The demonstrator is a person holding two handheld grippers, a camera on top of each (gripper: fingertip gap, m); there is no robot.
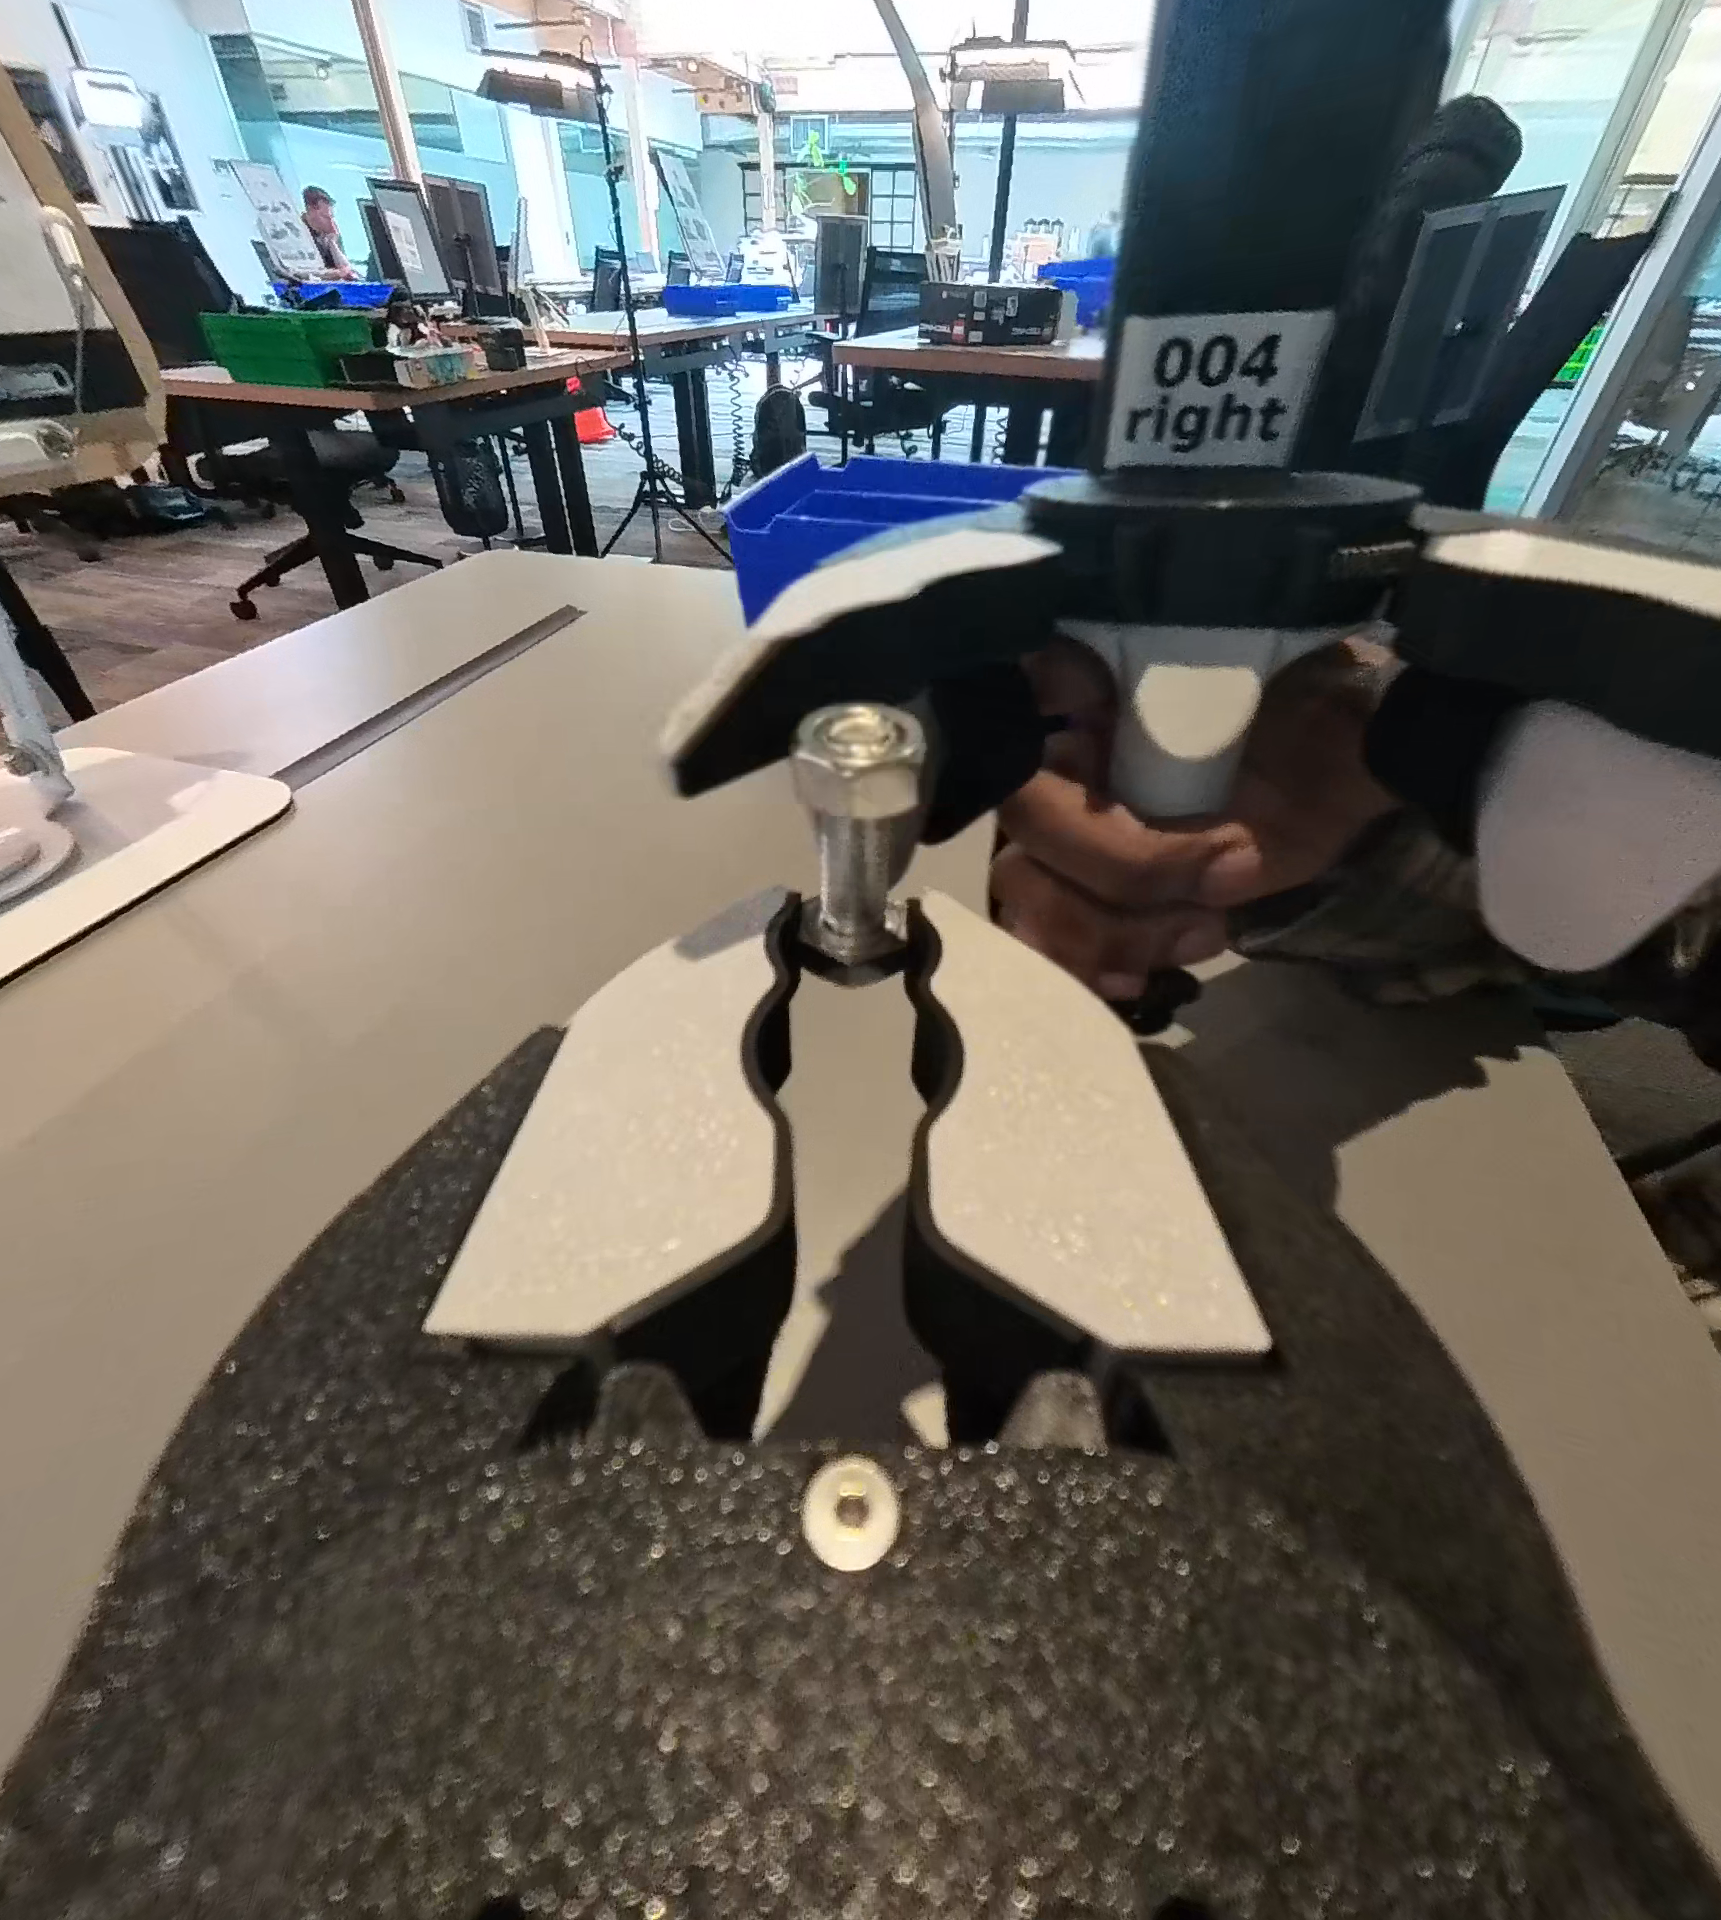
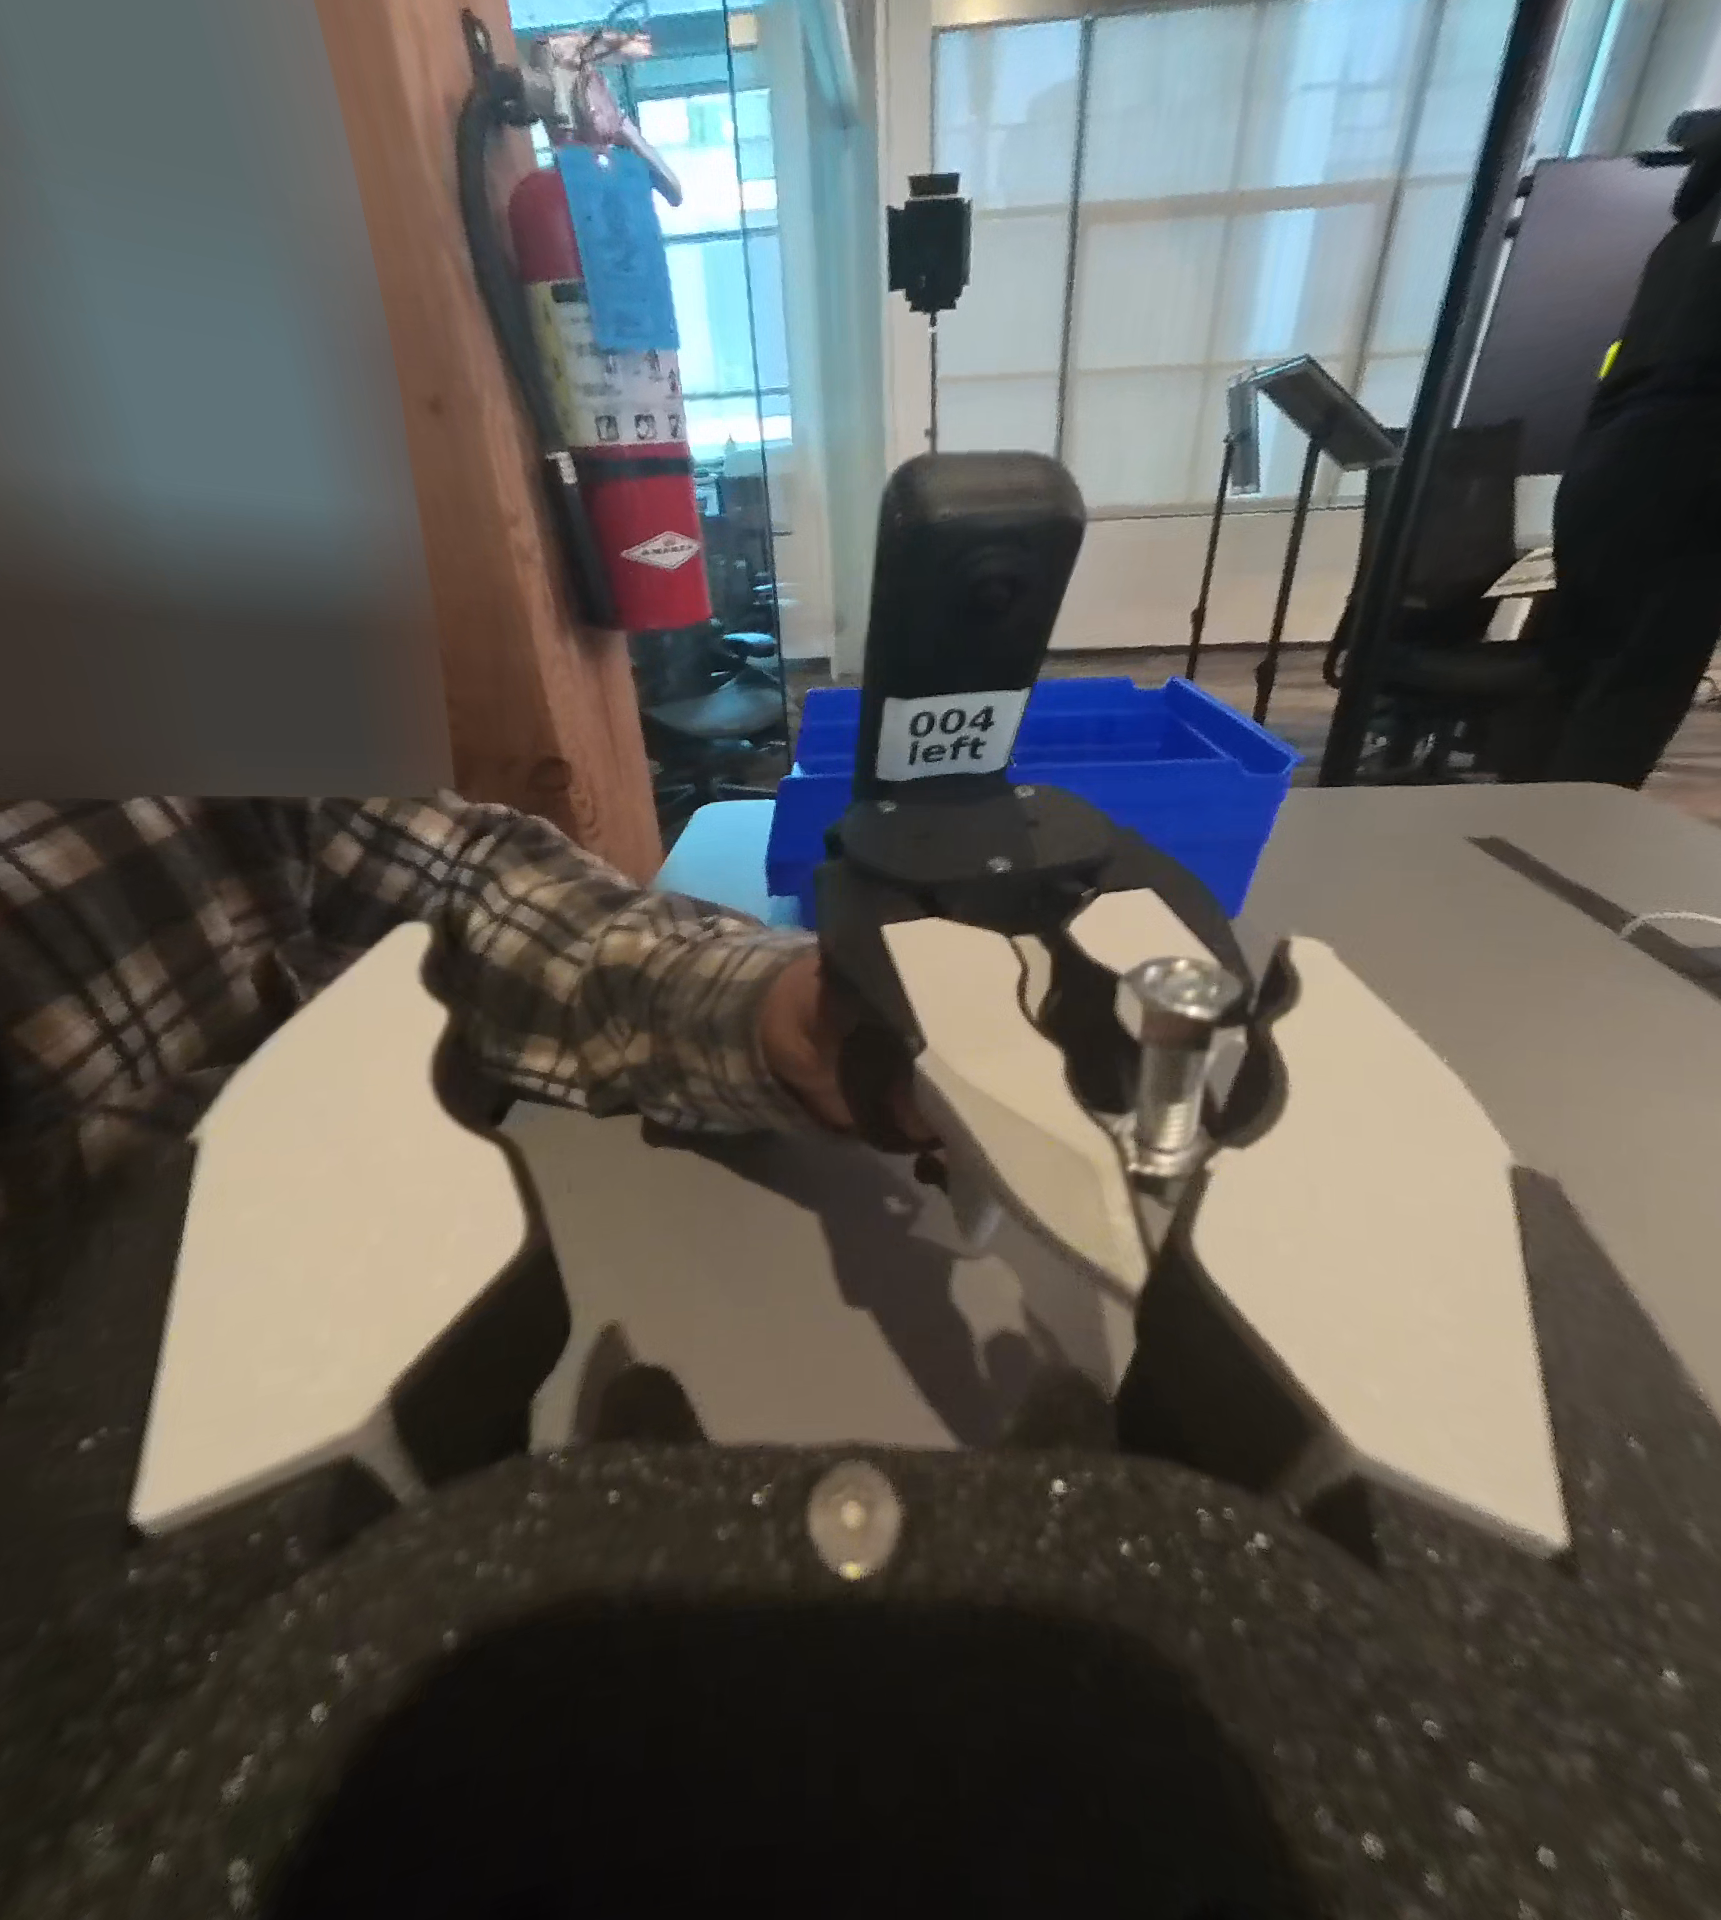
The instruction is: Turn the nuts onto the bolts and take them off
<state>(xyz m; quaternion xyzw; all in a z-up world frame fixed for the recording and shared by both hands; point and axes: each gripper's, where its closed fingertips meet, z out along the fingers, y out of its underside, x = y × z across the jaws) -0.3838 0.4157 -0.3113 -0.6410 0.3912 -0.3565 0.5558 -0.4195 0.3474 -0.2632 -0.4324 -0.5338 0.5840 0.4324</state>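
Observation:
A silver bolt (image 1: 851, 873) stands upright with a hex nut (image 1: 858, 767) at its top end. My left gripper (image 1: 851, 930) is shut on the bolt's lower end, low over the grey table (image 1: 212, 1091). My right gripper (image 2: 861, 940) is wide open and empty. In the right wrist view the bolt (image 2: 1170, 1081) and nut (image 2: 1176, 992) sit just inside its right finger (image 2: 1355, 1195). In the left wrist view the right gripper (image 1: 1147, 831) hangs over the bolt, one finger (image 1: 835, 634) touching or just behind the nut.
A blue bin (image 1: 835, 520) stands on the table behind the grippers and also shows in the right wrist view (image 2: 1147, 748). A white stand base (image 1: 56, 831) lies at the left. A hand (image 1: 1147, 862) and a plaid sleeve (image 2: 575, 966) hold the grippers.

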